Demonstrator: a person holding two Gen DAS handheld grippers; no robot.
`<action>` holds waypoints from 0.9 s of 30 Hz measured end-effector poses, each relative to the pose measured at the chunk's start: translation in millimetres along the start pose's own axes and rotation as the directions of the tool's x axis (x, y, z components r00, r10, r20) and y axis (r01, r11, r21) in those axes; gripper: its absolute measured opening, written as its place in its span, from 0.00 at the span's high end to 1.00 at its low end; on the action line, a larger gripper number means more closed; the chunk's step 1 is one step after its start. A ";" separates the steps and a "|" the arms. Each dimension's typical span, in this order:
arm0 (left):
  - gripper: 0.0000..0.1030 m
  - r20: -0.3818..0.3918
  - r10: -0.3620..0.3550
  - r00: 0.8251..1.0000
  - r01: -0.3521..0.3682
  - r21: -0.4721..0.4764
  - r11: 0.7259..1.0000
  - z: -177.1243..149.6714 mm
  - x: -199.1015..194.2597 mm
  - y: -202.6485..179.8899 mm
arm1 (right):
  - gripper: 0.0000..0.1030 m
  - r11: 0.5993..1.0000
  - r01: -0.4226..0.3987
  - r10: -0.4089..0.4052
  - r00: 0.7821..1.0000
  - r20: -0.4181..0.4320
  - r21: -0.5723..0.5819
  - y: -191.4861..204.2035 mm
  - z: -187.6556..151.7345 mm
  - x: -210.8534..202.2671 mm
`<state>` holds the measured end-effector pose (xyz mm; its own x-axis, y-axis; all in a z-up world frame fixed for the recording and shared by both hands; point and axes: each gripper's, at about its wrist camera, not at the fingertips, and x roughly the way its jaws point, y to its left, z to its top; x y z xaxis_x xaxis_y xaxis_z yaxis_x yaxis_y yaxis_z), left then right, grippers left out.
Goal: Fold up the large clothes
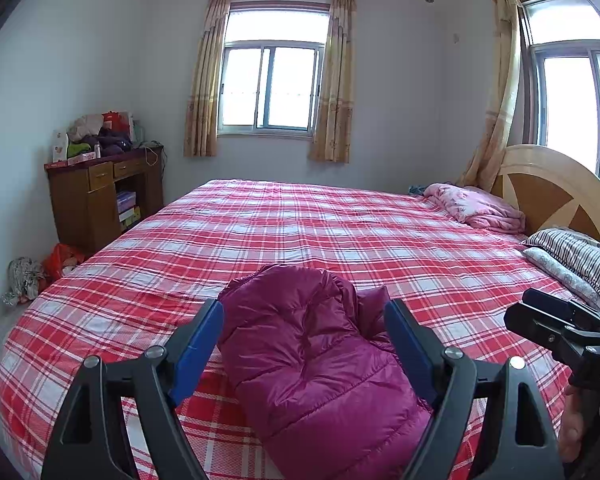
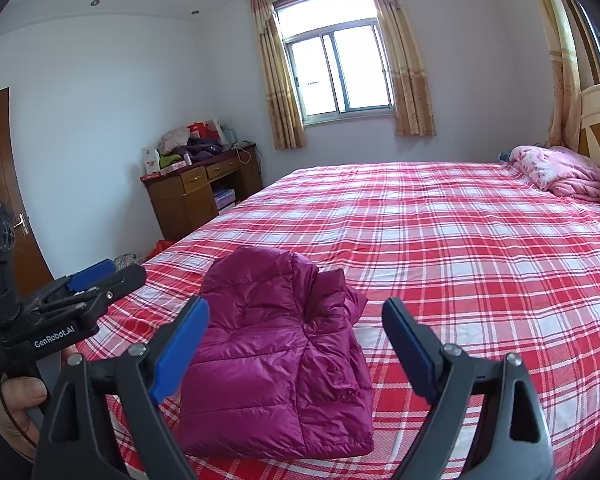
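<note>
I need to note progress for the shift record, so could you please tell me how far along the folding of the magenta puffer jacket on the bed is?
Largely done: the magenta puffer jacket lies as a compact folded bundle on the plaid bedspread. In hand: nothing; the left hand-held gripper and right hand-held gripper are both open, apart from the fabric. Left: perhaps tidying the rumpled flap at its right edge; no other garment awaits on the bed.

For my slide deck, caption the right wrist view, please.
Open right gripper poised over a folded magenta puffer jacket on a red plaid bed.
</note>
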<state>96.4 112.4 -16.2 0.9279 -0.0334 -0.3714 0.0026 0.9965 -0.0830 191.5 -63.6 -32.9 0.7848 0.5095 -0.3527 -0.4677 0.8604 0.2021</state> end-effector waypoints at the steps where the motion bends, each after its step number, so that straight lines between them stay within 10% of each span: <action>1: 0.19 -0.001 0.001 1.000 -0.001 0.001 1.000 -0.4 0.0 -0.5 | 0.12 1.000 0.000 0.000 1.000 -0.001 0.000 -0.1 -0.1 0.0; 27: 0.19 -0.048 0.024 0.999 -0.025 -0.015 1.000 -1.8 8.9 -4.6 | 0.11 1.000 0.003 -0.003 1.000 0.021 -0.007 1.8 -2.6 -6.9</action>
<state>103.9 107.4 -20.7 0.9088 -0.0131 -0.4171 -0.0258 0.9958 -0.0876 184.1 -65.7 -32.5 0.7945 0.5074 -0.3336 -0.4686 0.8617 0.1945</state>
